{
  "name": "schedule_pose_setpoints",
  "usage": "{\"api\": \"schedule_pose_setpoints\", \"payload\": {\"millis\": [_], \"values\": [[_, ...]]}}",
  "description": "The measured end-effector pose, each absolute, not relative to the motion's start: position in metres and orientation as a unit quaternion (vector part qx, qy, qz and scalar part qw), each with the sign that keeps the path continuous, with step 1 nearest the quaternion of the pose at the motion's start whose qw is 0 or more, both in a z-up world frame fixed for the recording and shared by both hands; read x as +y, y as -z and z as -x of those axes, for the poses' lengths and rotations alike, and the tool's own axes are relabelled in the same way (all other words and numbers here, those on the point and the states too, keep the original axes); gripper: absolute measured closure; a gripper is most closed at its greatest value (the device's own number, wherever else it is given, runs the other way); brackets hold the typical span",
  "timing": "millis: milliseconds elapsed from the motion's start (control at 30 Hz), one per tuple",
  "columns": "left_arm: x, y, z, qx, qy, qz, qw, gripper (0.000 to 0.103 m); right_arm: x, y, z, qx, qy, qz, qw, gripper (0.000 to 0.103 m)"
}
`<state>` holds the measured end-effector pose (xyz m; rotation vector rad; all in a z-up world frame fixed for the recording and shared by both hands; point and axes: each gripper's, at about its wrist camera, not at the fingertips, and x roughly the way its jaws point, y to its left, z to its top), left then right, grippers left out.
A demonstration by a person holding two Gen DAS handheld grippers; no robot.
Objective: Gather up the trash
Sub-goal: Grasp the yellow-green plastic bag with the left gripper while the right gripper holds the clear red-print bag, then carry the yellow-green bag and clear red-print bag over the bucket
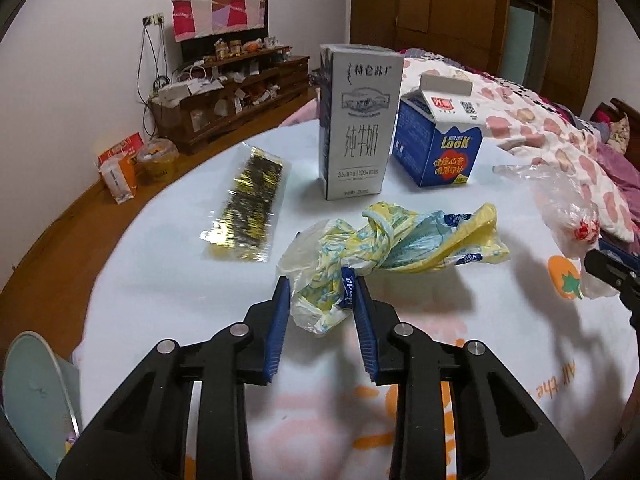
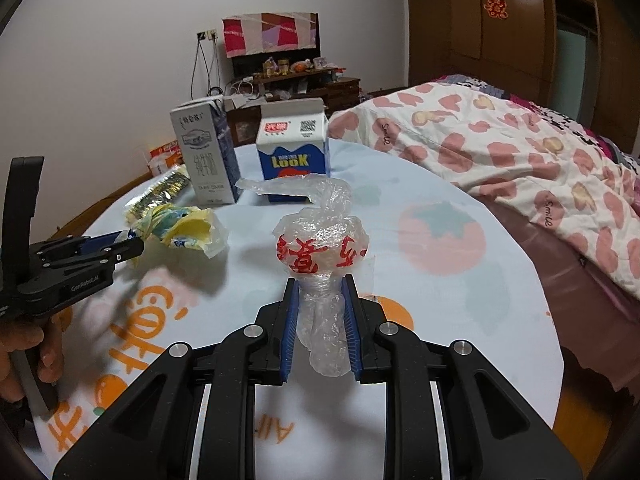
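A crumpled yellow and blue wrapper [image 1: 400,236] [image 2: 188,228] lies on the round table [image 1: 160,280]. My left gripper [image 1: 322,284] [image 2: 128,248] is shut on its near end, and the plastic fills the gap between the blue pads. My right gripper [image 2: 320,280] [image 1: 612,272] is shut on a clear plastic bag with red print [image 2: 320,240] [image 1: 568,208], whose bunched top stands up above the fingers. A gold foil wrapper [image 1: 248,204] [image 2: 160,192] lies flat to the left.
A tall grey milk carton [image 1: 356,128] [image 2: 204,152] and a blue Look carton [image 1: 440,140] [image 2: 294,152] stand at the table's far side. A bed with a heart-print quilt [image 2: 520,160] borders the right. A pale round bin [image 1: 32,392] sits low left. A hand [image 2: 36,352] holds the left gripper.
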<state>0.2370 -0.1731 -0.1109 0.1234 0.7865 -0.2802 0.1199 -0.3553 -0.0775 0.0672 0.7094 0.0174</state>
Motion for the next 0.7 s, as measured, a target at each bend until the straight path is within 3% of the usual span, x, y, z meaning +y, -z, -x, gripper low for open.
{"api": "schedule_pose_setpoints", "payload": {"millis": [700], "values": [[-0.071, 0.083, -0.165, 0.341, 0.07, -0.04, 0.937, 0.071, -0.261, 0.061, -0.115, 0.316, -0.097, -0.006, 0.944, 0.081]]}}
